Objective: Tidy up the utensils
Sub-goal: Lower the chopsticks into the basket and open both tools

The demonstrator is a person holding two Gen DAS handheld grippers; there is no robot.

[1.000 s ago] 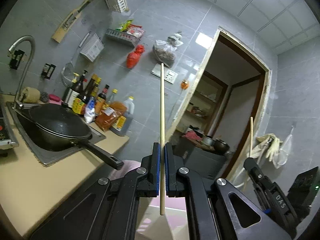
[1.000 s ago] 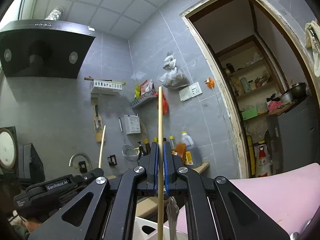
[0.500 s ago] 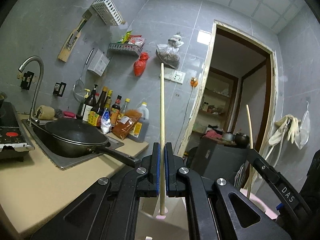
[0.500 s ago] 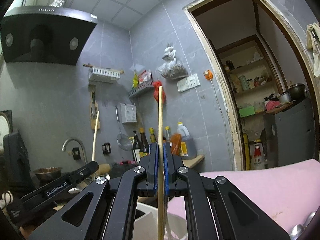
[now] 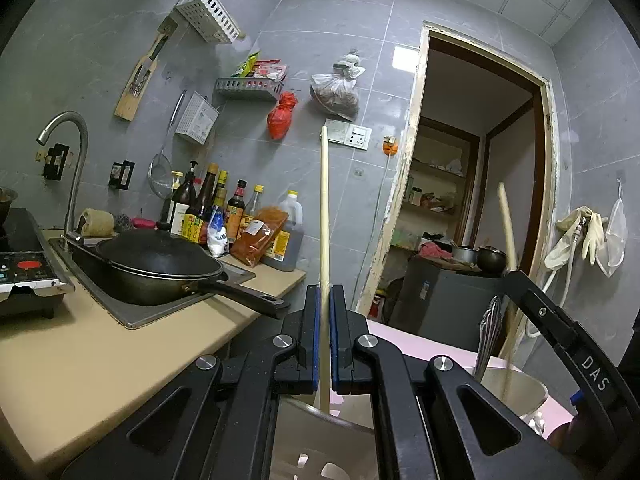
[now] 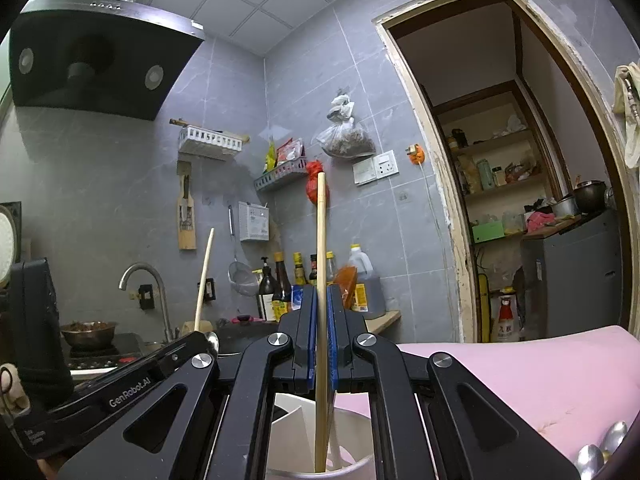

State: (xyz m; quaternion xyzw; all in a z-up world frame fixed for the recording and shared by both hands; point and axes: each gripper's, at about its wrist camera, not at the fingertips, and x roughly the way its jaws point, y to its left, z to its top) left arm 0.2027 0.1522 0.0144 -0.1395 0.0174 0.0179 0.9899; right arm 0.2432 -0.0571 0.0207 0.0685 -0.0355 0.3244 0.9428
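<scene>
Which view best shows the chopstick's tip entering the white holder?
The right wrist view: its chopstick visibly reaches down into the white holder. In the left wrist view, that chopstick is blurred and partly hidden behind the right gripper.

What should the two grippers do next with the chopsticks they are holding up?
Probably let go, one at a time. The left hand-held gripper is shut on a chopstick standing upright, its lower end just over the white holder. The right hand-held gripper pinches its chopstick with the tip already down inside the round cup. Opening the jaws should drop each one in.
</scene>
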